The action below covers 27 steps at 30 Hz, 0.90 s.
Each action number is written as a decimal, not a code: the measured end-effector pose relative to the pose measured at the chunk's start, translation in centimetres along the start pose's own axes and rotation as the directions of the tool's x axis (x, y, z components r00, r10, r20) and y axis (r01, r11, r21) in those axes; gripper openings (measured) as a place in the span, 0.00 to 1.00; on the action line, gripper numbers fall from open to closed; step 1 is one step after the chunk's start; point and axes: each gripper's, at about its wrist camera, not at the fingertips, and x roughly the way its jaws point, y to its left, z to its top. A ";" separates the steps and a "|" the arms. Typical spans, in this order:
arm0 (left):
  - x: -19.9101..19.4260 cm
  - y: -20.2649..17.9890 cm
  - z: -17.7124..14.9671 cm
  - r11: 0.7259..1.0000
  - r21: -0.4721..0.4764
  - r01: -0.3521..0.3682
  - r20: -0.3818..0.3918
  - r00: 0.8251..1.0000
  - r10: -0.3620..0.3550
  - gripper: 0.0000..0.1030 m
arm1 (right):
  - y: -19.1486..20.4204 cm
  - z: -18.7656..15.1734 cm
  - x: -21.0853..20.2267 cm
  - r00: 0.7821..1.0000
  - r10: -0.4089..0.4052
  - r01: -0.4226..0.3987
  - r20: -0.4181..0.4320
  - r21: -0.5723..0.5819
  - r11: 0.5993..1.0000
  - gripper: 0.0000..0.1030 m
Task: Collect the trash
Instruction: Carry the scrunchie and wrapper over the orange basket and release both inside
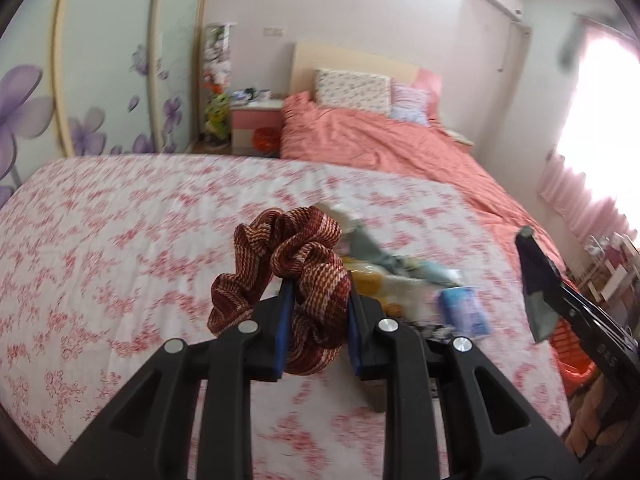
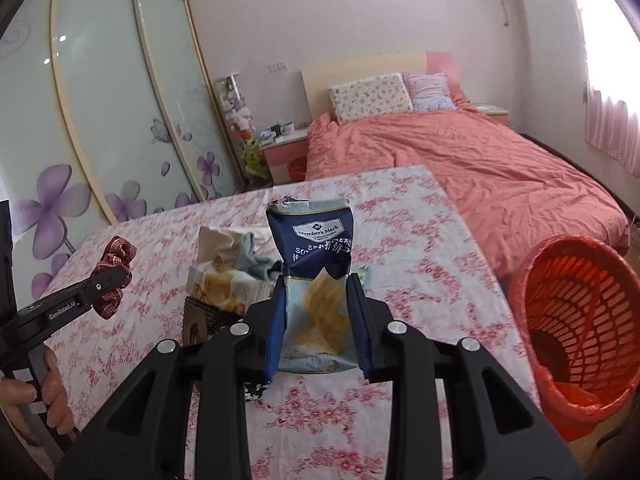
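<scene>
My left gripper (image 1: 318, 320) is shut on a red-and-white striped scrunchie (image 1: 288, 272) and holds it above the floral cloth (image 1: 120, 240); it also shows in the right wrist view (image 2: 110, 284) at the left. My right gripper (image 2: 316, 312) is shut on a blue cracker wrapper (image 2: 314, 264), held upright above the cloth; the wrapper shows in the left wrist view (image 1: 536, 292) at the right. A red lined trash basket (image 2: 576, 328) stands at the right beside the table.
A pile of things lies mid-cloth: a yellow tissue pack (image 2: 224, 284), a grey-blue cloth (image 2: 256, 256), a blue packet (image 1: 464, 312). A pink bed (image 2: 460, 160) lies behind, a wardrobe with purple flowers (image 2: 100, 120) to the left, a nightstand (image 2: 284, 152) between them.
</scene>
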 end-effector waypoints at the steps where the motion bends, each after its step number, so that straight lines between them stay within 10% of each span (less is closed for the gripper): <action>1: -0.4 -0.8 0.2 1.000 0.012 0.016 0.008 1.000 -0.016 0.23 | -0.4 0.0 -0.4 1.000 -0.006 0.006 0.010 0.003 1.000 0.29; 27: -1.3 -21.1 -1.2 0.900 0.248 0.358 -0.051 0.933 -0.356 0.23 | -13.8 -0.2 -7.9 0.948 -0.275 0.240 0.161 0.210 0.948 0.29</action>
